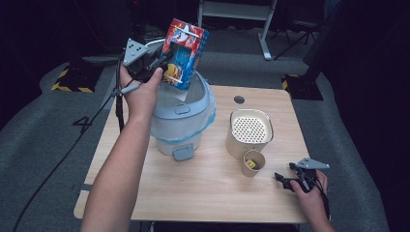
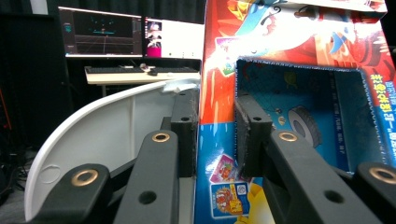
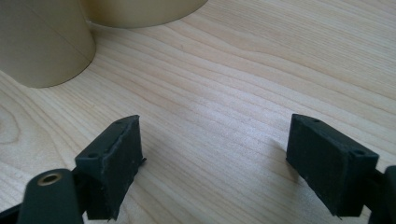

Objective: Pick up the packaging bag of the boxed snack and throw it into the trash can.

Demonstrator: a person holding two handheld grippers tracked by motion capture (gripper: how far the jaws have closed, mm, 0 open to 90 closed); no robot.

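Note:
A red and blue printed cardboard box (image 1: 183, 50) hangs tilted above a white bin (image 1: 181, 121) lined with a blue bag, its lid raised. My left gripper (image 1: 162, 63) is shut on the box from the left. In the left gripper view both pads press on one wall of the box (image 2: 289, 60) beside its open blue inside, midway at the left gripper (image 2: 217, 126), with the bin's white lid (image 2: 107, 130) behind. My right gripper (image 1: 283, 180) rests low over the table at the front right. Its jaws stand wide apart over bare wood, the right gripper (image 3: 215, 158) holding nothing.
A beige canister with a perforated top (image 1: 249, 130) stands right of the bin. A small paper cup (image 1: 253, 163) with something yellow inside sits in front of it, close to the right gripper. The wooden table (image 1: 208, 188) has free room at the front. Monitors (image 2: 130, 37) stand beyond.

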